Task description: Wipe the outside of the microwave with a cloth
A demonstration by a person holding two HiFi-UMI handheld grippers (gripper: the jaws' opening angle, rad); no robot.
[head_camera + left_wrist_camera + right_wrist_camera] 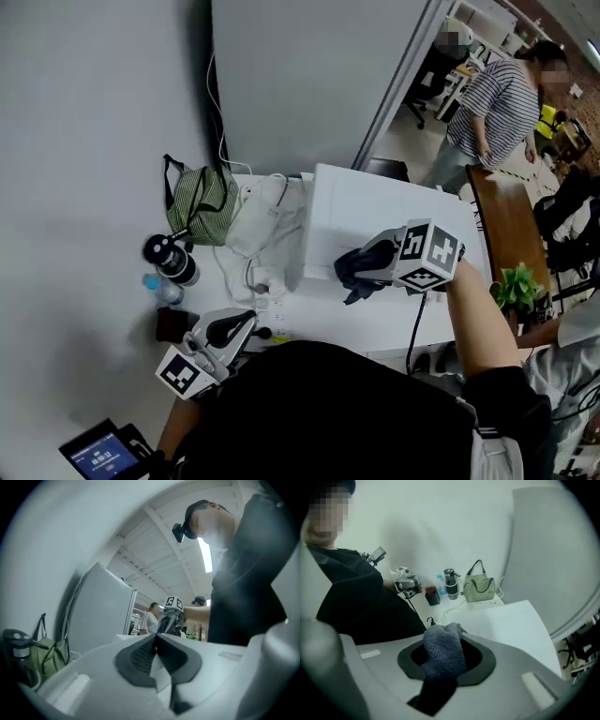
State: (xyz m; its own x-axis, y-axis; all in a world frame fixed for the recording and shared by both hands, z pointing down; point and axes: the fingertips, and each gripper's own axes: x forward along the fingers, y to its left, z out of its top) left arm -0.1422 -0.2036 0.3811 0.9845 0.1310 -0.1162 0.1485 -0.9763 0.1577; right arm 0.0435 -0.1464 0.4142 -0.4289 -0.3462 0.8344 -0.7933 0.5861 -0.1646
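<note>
Looks mid-wipe: right tongs (pixel 366 264) pinch dark grey-blue knitted cloth (pixel 442 652) atop white boxy microwave (pixel 375 208), left tongs (pixel 156 641) pressed together, empty; next, probably sweep across.

Head view steeply above the microwave (pixel 349 202), gripper views low, close, facing each other.

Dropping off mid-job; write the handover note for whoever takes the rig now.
Right gripper: shut on the dark cloth, at the near edge of the top of the white microwave.
Left gripper: shut, empty, low and left of the microwave.
Done: cloth in grip and at the top; how much is wiped can't be told.
Left: likely the rest of the top, then sides and front.
</note>
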